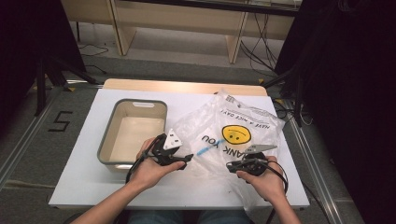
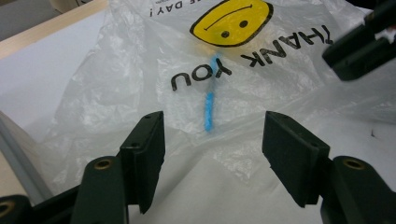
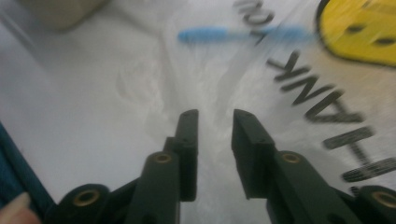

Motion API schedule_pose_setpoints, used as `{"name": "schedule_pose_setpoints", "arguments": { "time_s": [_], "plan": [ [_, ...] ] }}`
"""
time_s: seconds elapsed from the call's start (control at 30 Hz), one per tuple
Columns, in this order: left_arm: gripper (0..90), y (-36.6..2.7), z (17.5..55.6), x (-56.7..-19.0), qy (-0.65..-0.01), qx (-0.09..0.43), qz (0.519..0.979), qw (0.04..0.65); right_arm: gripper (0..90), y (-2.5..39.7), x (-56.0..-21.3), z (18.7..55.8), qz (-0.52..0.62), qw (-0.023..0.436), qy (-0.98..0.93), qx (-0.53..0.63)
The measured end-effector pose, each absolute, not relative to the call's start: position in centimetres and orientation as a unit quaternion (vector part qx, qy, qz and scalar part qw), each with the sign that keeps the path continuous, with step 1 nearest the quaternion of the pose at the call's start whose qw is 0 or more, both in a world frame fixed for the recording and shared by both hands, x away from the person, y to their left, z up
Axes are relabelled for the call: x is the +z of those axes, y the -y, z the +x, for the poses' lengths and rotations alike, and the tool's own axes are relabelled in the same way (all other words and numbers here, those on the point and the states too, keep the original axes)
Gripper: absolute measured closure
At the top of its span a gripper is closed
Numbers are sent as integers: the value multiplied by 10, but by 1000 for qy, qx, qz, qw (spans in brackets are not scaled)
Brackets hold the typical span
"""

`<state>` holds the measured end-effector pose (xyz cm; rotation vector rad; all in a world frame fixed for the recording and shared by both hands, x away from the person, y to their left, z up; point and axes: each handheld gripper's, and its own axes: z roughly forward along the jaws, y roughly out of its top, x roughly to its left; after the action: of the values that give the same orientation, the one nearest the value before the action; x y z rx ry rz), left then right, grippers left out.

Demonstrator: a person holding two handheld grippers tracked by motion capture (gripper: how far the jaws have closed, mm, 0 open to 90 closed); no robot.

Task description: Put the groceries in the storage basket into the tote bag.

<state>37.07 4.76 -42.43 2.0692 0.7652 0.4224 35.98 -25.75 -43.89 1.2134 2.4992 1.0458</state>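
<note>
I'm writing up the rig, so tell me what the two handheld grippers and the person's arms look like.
Both the left gripper and right gripper are black, with flat rectangular jaws, brass-coloured pivot rings, a grey three-cornered plate on top and a trailing black cable. The forearms are bare; no sleeves show.

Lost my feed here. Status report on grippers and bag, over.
Left hand-held gripper open, aimed at the thin blue stick inside the clear plastic smiley bag. Right hand-held gripper open over bag. Nothing blocking.

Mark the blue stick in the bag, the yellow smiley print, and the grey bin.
thin blue stick [image 2: 208, 109]: left gripper view, lower half.
yellow smiley print [image 2: 232, 19]: left gripper view, face centre.
grey plastic bin [image 1: 104, 140]: high view, left wall.
</note>
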Motion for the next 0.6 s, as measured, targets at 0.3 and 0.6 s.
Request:
{"name": "schedule_pose_setpoints", "arguments": {
  "time_s": [0.3,0.6],
  "plan": [
    [379,-44,364,-438,-299,149,841,426,535,289,-422,355,454,150,-787,388],
    [356,-45,358,-440,-291,155,843,425,451,323,-428,346,510,163,-755,379]
  ]
}}
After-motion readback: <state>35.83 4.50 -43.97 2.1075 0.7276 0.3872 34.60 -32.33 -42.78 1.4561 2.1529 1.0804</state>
